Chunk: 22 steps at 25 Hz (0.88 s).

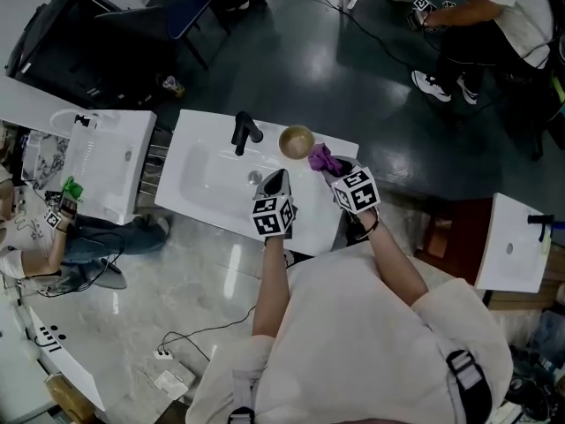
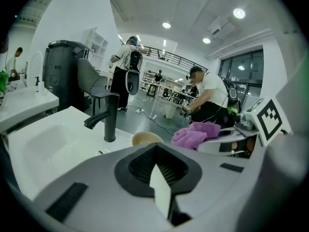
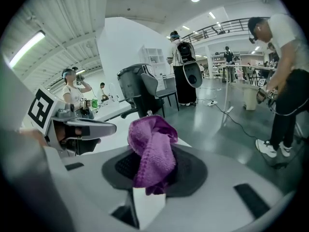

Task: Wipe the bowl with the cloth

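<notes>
A tan bowl (image 1: 297,141) stands on the white sink counter (image 1: 205,129), right of the black faucet (image 1: 244,132); the left gripper view shows the bowl (image 2: 146,138) just past the jaws. My right gripper (image 1: 326,165) is shut on a purple cloth (image 1: 320,158), a little right of the bowl. In the right gripper view the cloth (image 3: 152,149) bunches up out of the closed jaws. My left gripper (image 1: 274,180) hovers over the basin, jaws closed with nothing between them, a short way in front of the bowl.
A second white sink (image 1: 104,159) stands to the left, where a seated person (image 1: 53,237) holds other grippers. Another sink (image 1: 512,241) is at the right. A person (image 1: 494,16) stands at the far right on the dark floor, near cables (image 1: 371,34).
</notes>
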### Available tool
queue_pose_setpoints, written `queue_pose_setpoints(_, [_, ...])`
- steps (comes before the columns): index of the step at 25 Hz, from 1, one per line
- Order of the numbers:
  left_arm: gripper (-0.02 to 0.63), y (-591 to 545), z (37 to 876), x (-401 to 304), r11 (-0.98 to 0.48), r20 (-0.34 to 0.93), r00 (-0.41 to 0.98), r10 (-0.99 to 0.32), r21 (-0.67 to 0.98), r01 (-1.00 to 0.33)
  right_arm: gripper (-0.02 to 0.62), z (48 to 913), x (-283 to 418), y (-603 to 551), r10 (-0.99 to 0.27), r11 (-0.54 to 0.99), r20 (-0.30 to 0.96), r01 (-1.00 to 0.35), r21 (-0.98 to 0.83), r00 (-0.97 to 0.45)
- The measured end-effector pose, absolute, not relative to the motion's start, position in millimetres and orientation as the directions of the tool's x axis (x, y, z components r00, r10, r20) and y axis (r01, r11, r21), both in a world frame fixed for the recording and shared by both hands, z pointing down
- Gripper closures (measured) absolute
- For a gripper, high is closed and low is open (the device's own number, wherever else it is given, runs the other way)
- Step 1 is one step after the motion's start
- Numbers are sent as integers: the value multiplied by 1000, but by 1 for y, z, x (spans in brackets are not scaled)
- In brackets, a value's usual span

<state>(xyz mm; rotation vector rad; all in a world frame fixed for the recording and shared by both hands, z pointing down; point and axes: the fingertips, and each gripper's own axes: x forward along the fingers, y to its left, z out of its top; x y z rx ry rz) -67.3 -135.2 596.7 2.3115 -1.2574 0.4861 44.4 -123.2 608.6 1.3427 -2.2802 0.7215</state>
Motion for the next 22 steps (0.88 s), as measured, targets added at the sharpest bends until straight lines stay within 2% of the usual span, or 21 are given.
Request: queue_pose_setpoints(22, [600, -139, 616, -70, -483, 495, 513, -701, 201, -852, 483, 630, 32, -129, -668, 456, 558, -863, -216, -493])
